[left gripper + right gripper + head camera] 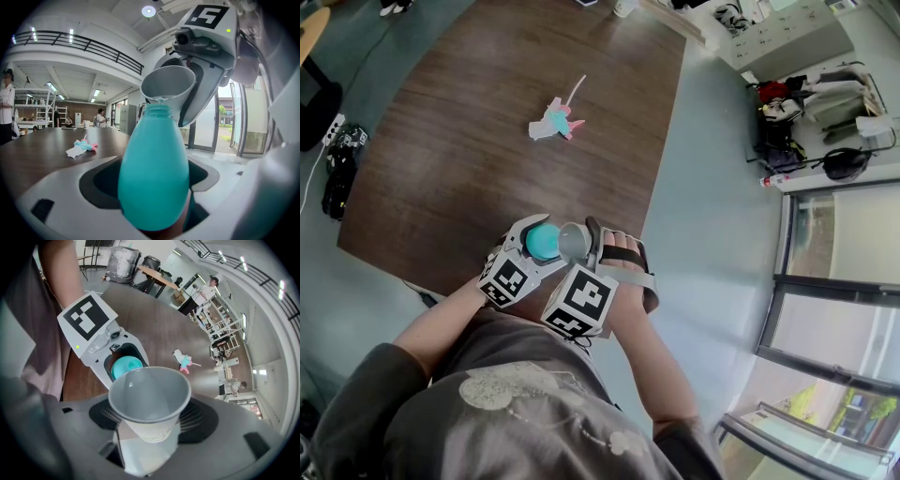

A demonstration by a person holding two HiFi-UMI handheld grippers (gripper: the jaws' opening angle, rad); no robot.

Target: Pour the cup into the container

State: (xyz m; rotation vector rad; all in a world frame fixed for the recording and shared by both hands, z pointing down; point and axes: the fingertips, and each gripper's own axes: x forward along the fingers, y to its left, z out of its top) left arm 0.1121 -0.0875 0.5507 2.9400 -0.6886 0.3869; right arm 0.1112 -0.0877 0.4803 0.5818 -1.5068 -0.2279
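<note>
My left gripper [532, 246] is shut on a teal bottle [542, 242], the container, which fills the left gripper view as a teal bottle [153, 173] with its open neck upward. My right gripper [581, 246] is shut on a grey paper cup [575, 241], seen from inside as a grey cup [150, 397] in the right gripper view. The cup [168, 86] is tilted with its rim touching the bottle's mouth. Both are held over the near edge of the dark wooden table [487, 141]. Whether liquid flows cannot be made out.
A small pink, teal and white bundle [555, 120] lies mid-table, well beyond the grippers. The table's right edge borders a grey floor [712, 187]. Bags and clutter [787, 141] sit far right. People stand in the hall's background.
</note>
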